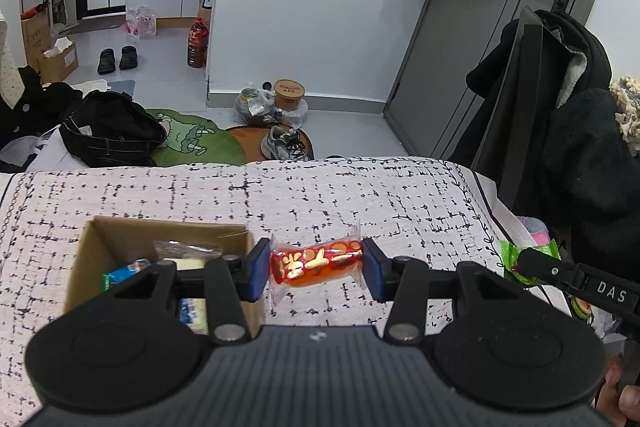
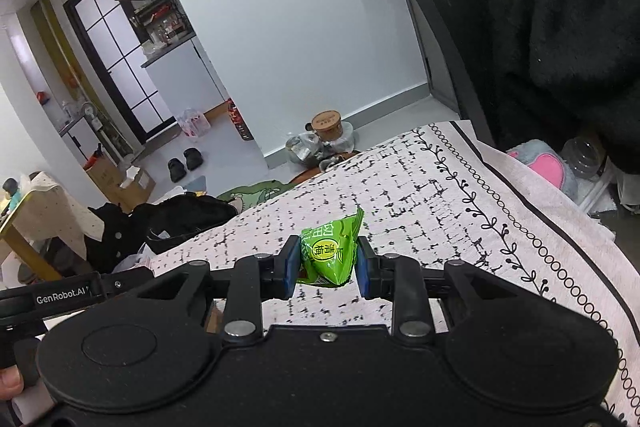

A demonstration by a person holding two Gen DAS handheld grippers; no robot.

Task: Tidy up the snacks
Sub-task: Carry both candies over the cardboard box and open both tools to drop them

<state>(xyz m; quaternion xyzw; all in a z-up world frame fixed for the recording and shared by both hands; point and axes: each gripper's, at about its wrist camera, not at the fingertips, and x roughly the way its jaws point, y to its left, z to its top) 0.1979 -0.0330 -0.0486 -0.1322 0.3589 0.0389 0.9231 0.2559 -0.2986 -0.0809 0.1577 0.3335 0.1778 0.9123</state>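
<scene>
Left wrist view. We see the left gripper [image 1: 316, 269] held level over the white tablecloth with black dash pattern [image 1: 320, 195], fingers pointing forward. It grips a red cylindrical snack in clear wrapper with gold print [image 1: 316, 264] end to end; both blue pads [image 1: 256, 271] press on the wrapper's twisted ends. The snack lies crosswise between the fingers, above the cloth. Just to the left of the left finger sits an open brown cardboard box [image 1: 96, 247], partly hidden under the finger; inside it we make out a clear crinkled packet [image 1: 184, 249] and a blue-and-green packet [image 1: 124, 273]. To the far right, the right gripper [image 1: 520, 261] enters the view, with a green wrapper at its tip.

Right wrist view. The right gripper [image 2: 327, 267] is tilted, so the table slopes up to the right. It is clamped on a green triangular snack packet with a yellow round label [image 2: 330, 253], pinched on both sides by the blue pads [image 2: 291, 265]; the packet's pointed corner sticks up ahead of the fingers. The left gripper's black body [image 2: 60, 297] shows at the lower left.
</scene>
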